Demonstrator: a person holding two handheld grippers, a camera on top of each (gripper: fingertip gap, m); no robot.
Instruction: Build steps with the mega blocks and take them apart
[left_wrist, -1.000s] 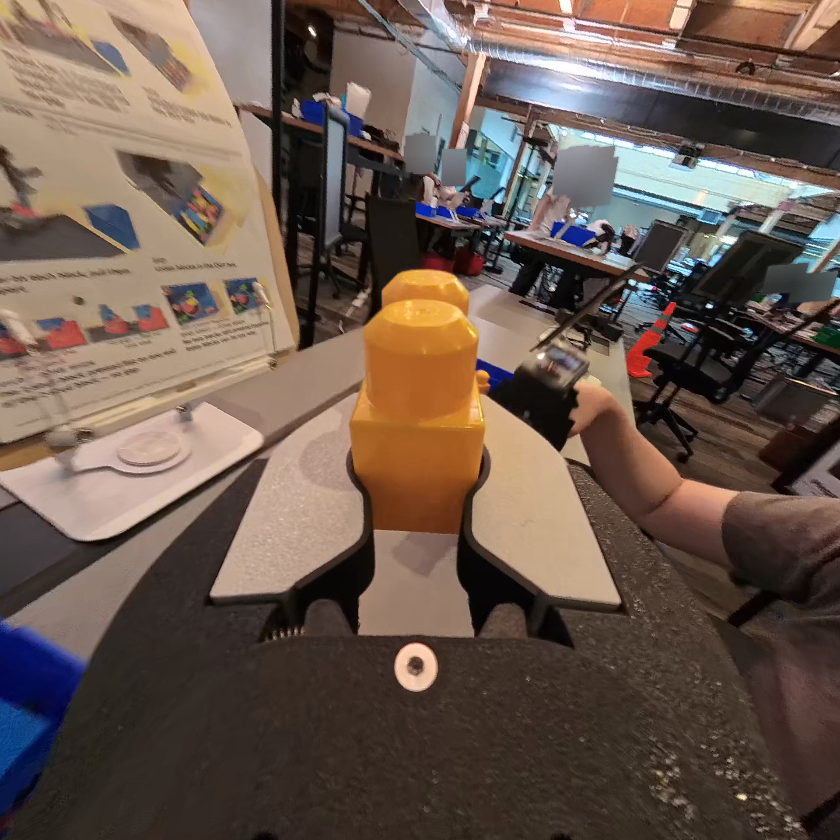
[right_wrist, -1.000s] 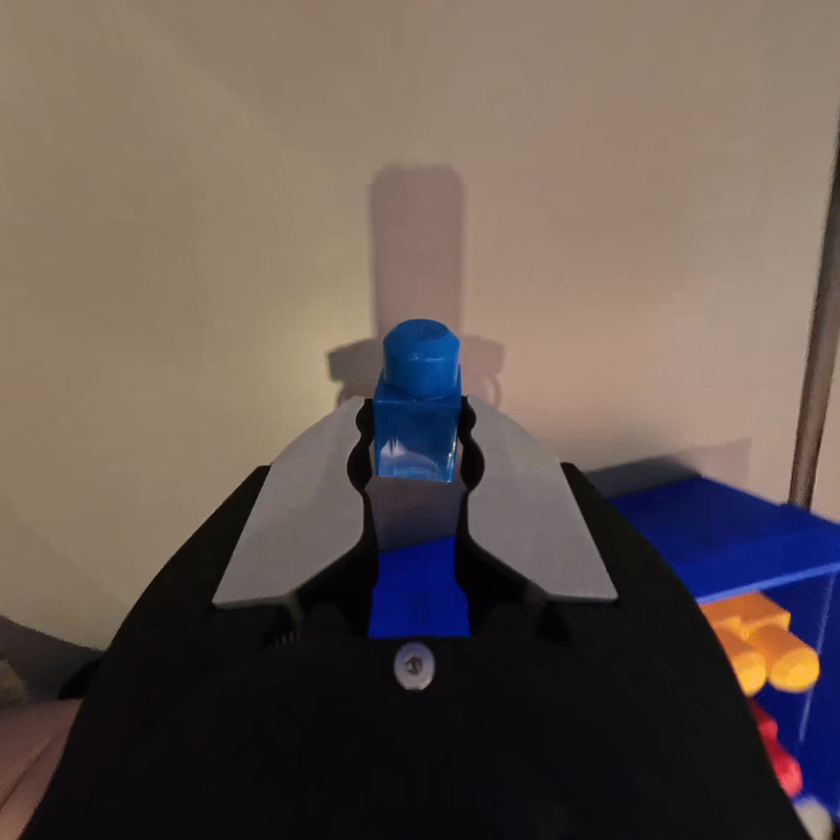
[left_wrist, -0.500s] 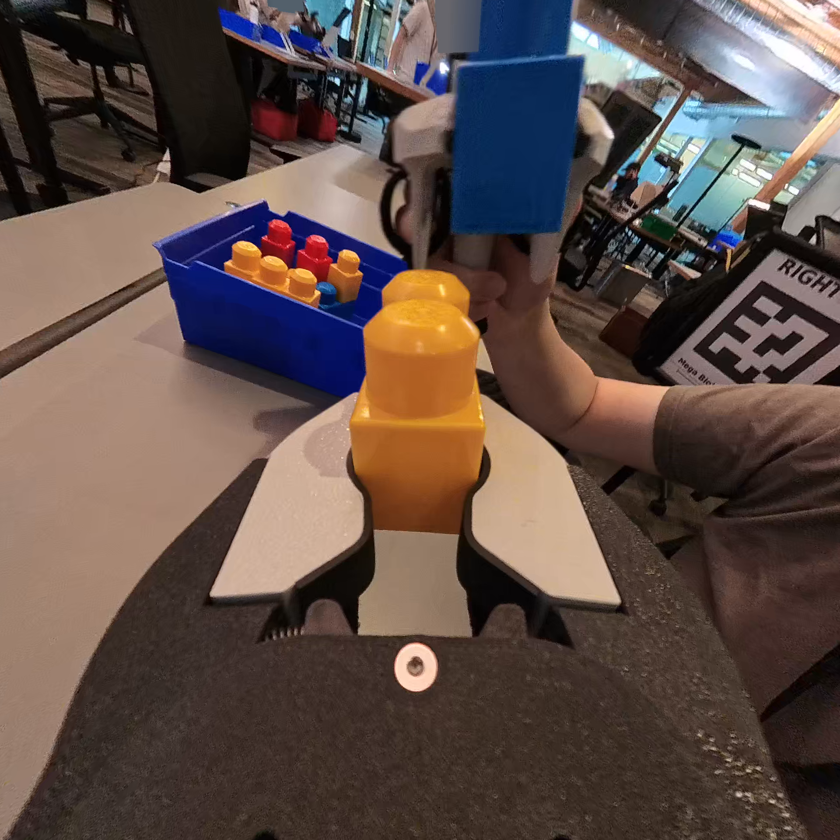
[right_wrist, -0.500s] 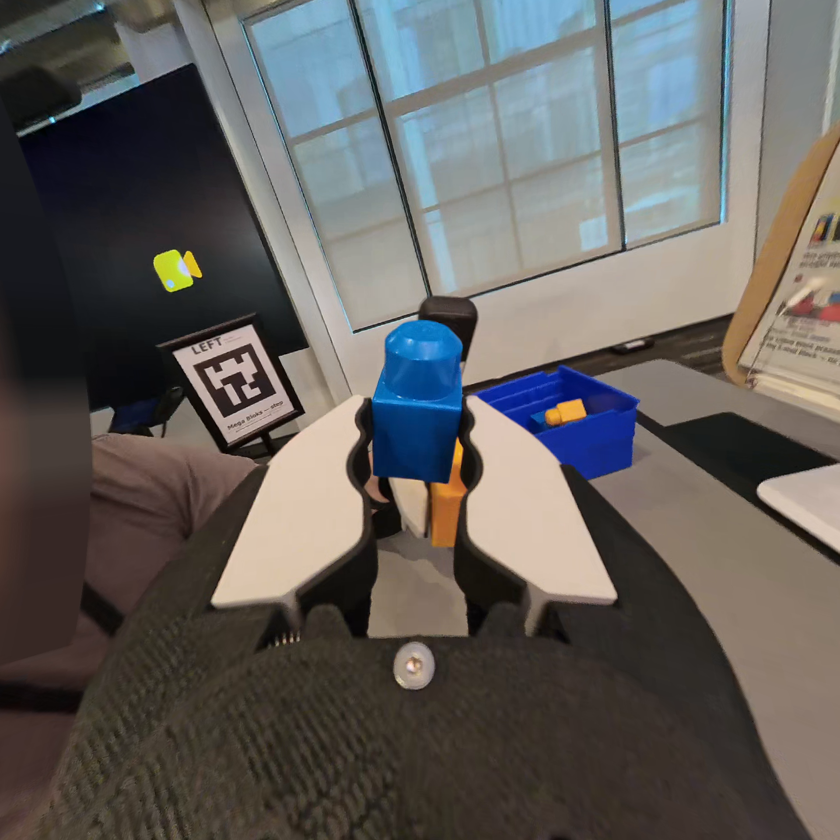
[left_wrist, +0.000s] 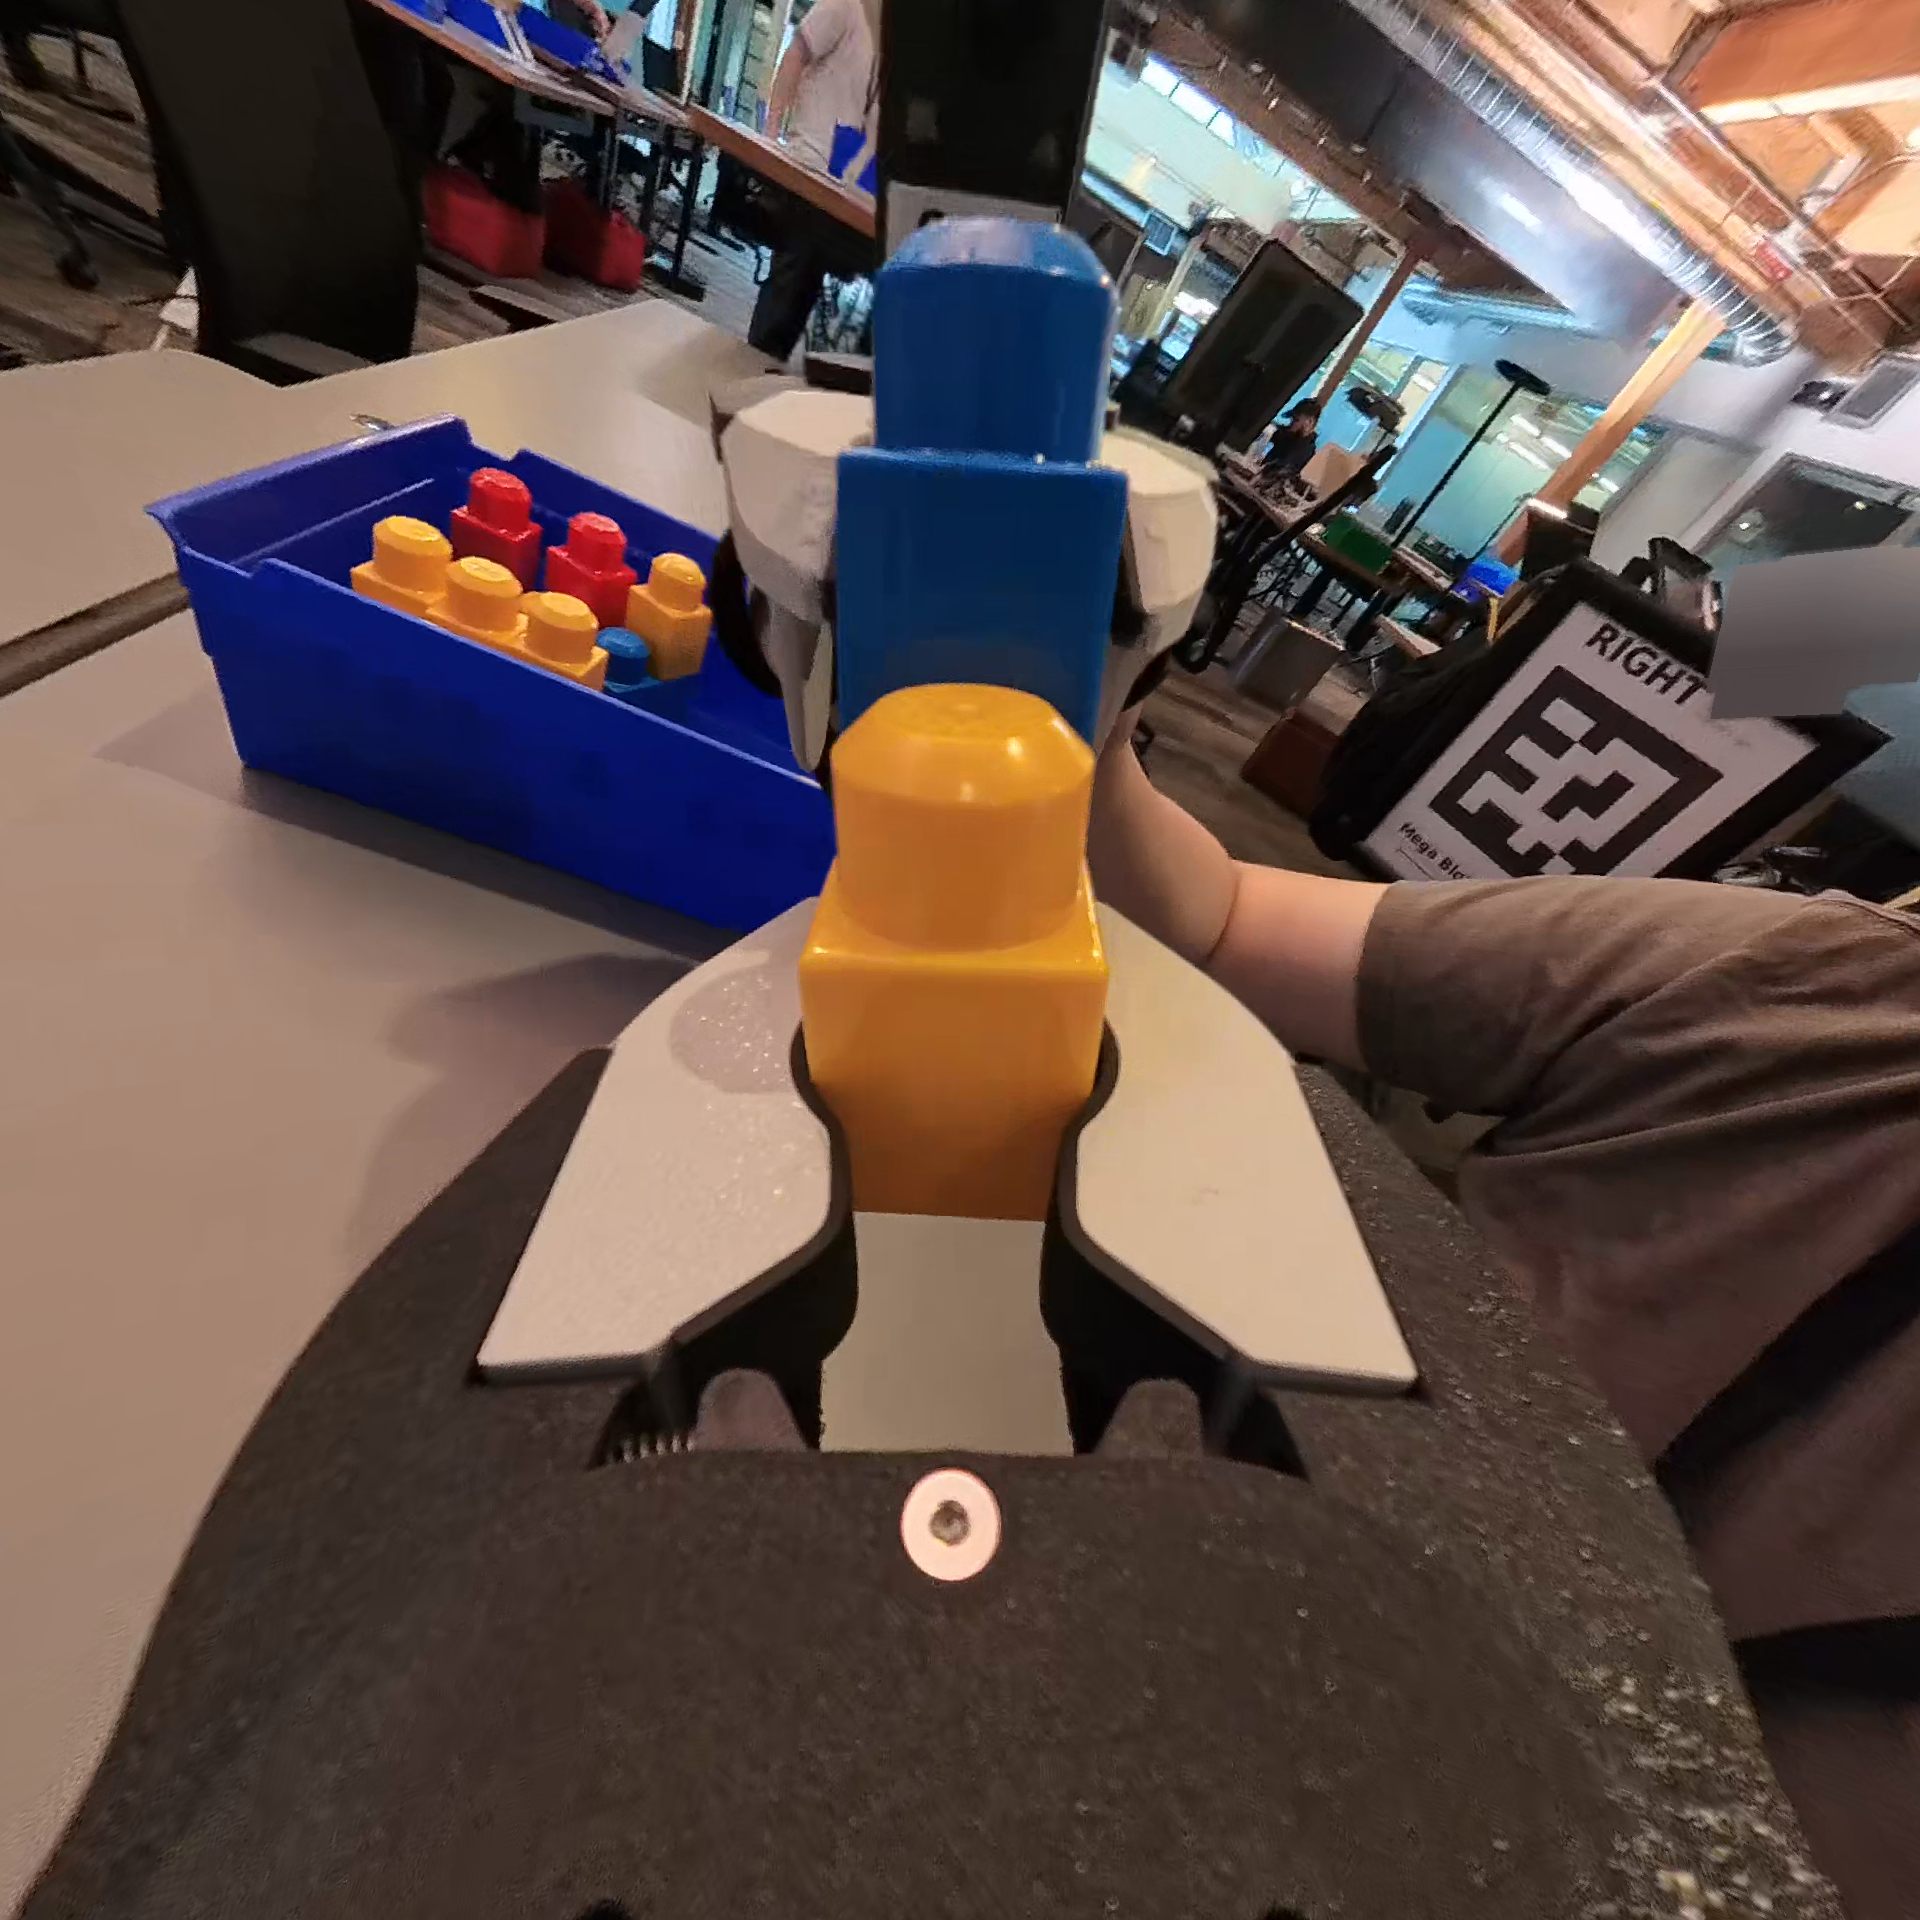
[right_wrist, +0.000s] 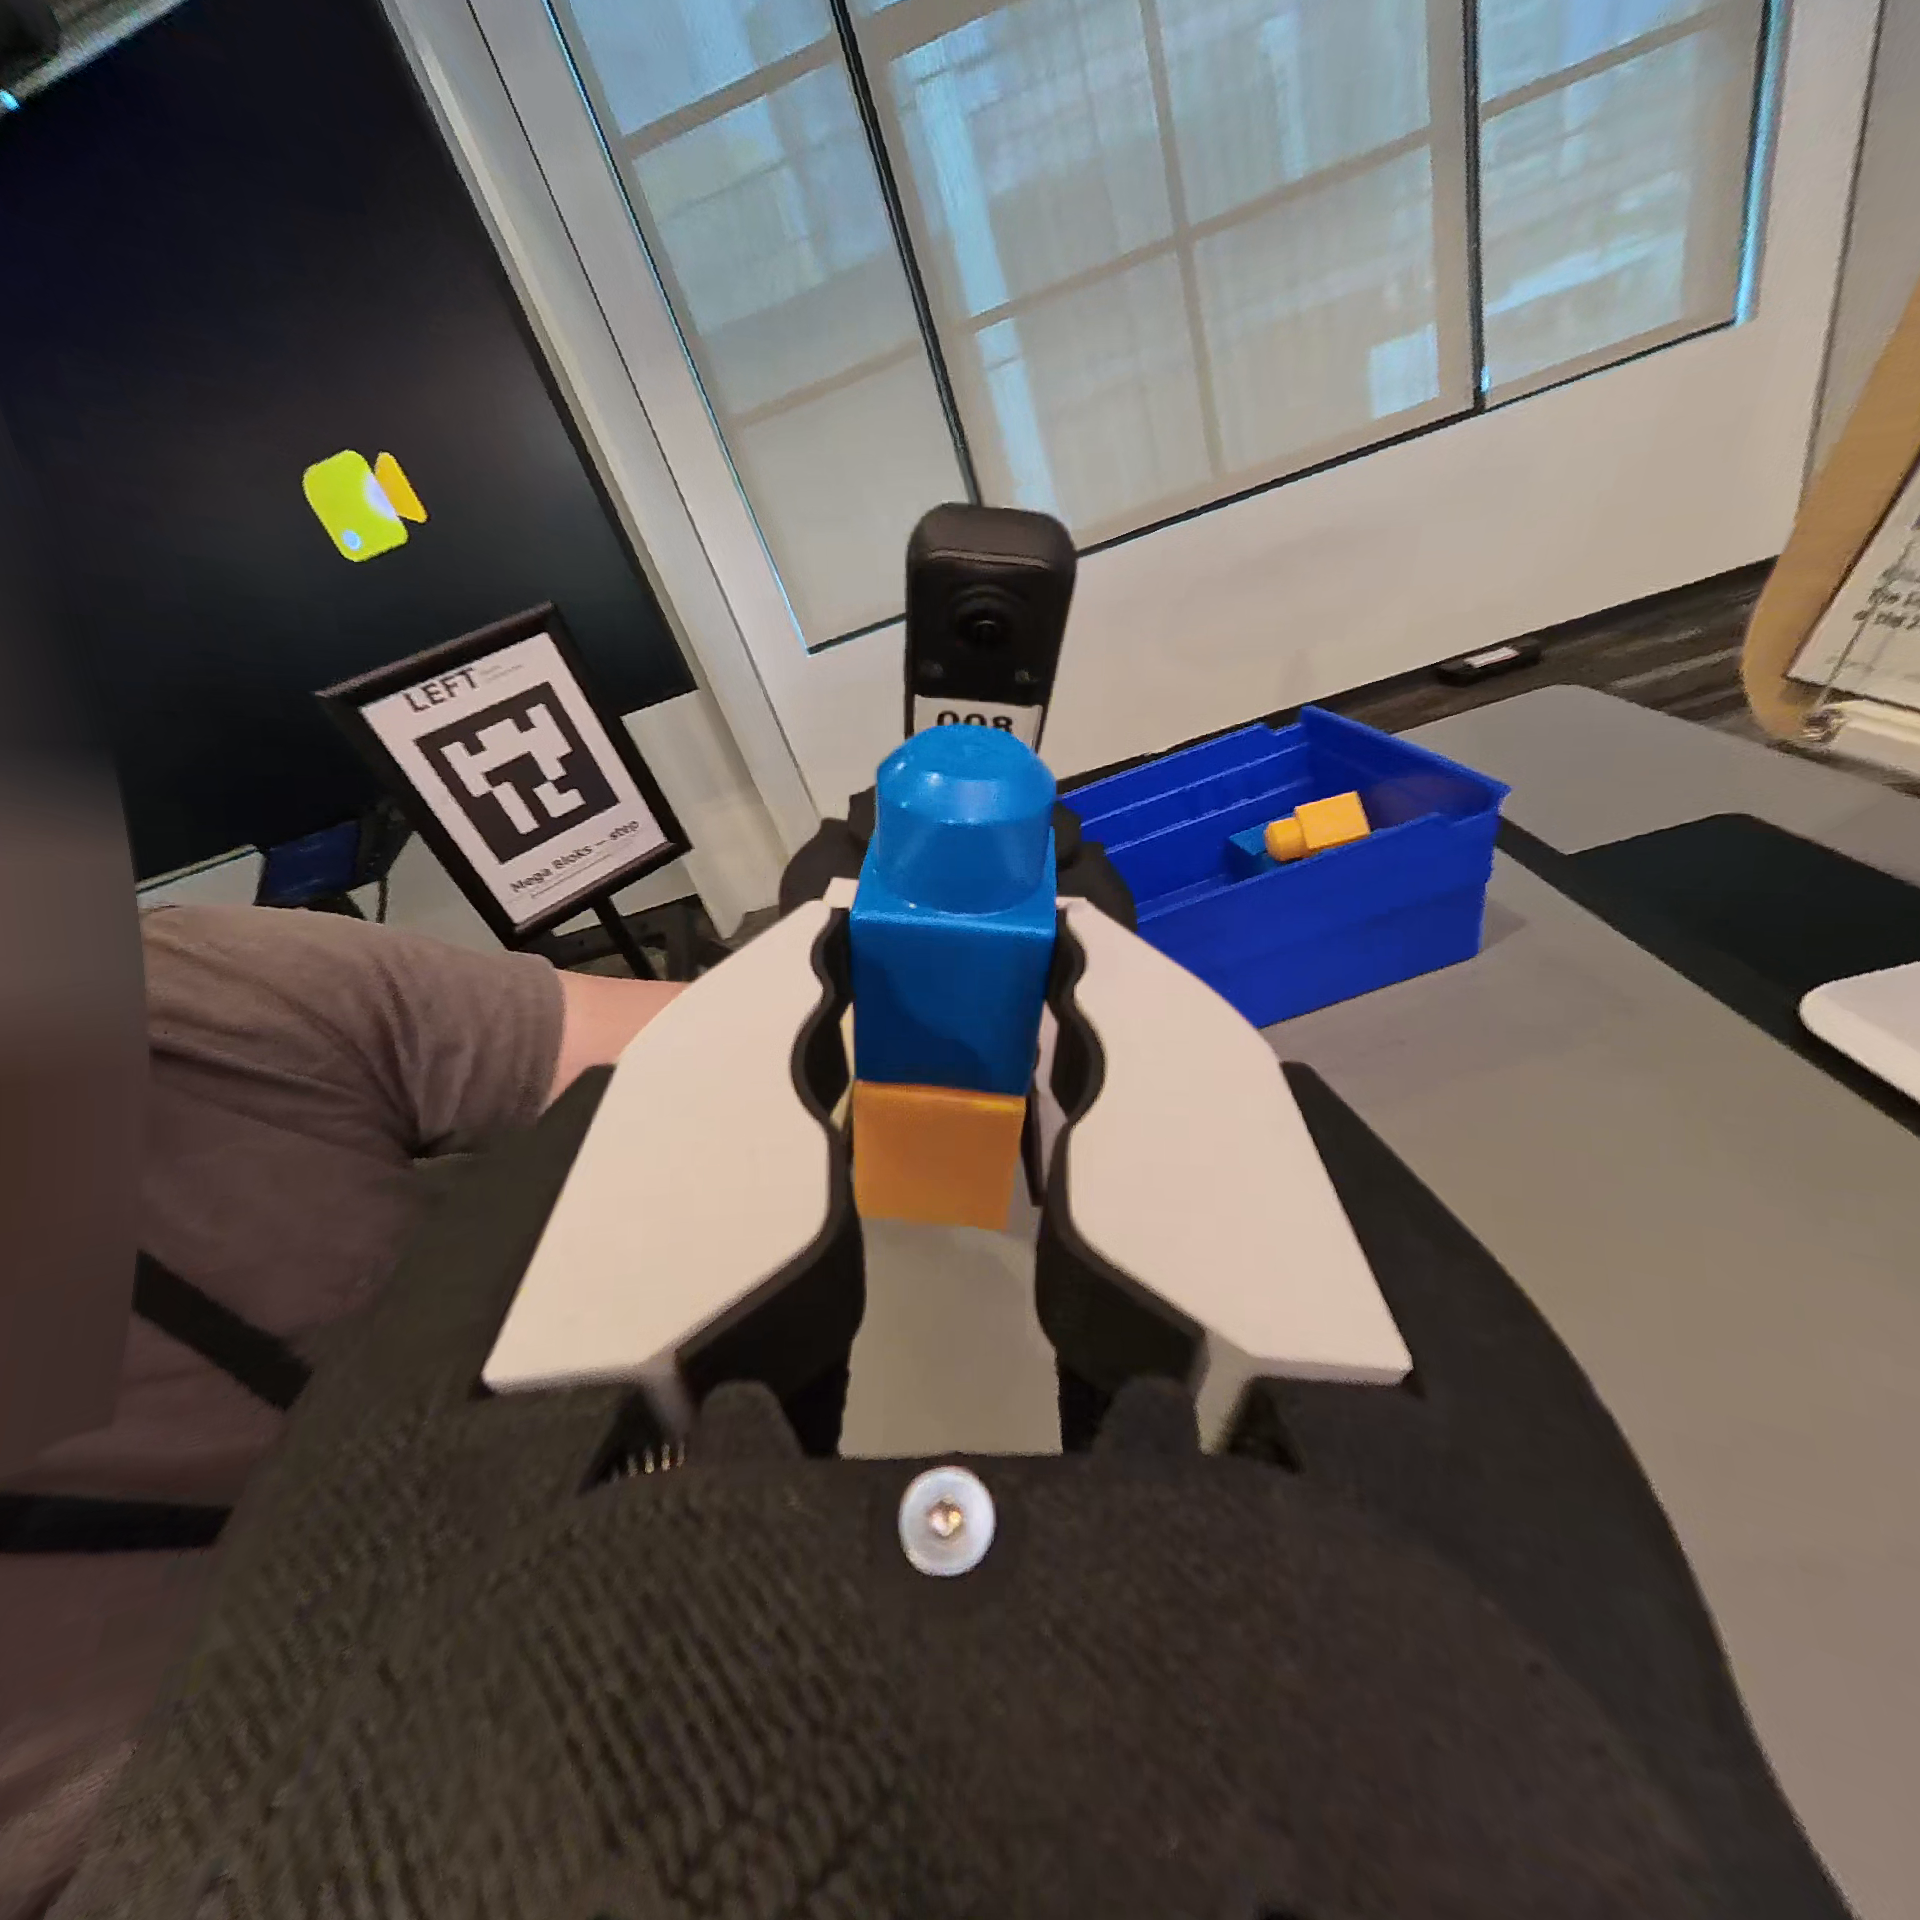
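The left gripper (left_wrist: 951, 1049) is closed on a yellow two-stud block (left_wrist: 954, 997), its fingers pressing the block's flanks, studs pointing up. The right gripper (right_wrist: 948, 1023) is clamped on a blue single-stud block (right_wrist: 951, 935), held above the table (left_wrist: 260, 997). In the left wrist view the blue block (left_wrist: 982, 582) stands directly over the far end of the yellow one; in the right wrist view the yellow block (right_wrist: 935, 1153) shows immediately beneath the blue one. Judged from this, the first step is being assembled: the blue block is at or on the far stud, but whether it is fully seated cannot be determined, since the near stud and the fingers hide the joint. Most of the build, and all of the disassembly, remain. A blue bin (left_wrist: 499, 717) on the table beside the right gripper holds loose yellow, red and blue blocks; a second blue bin (right_wrist: 1299, 894), seen from the right wrist, holds a small yellow-and-blue pair. The far stud of the yellow block is hidden. The person's sleeve (left_wrist: 1642, 1122) and forearm are cut off at the frame edge.
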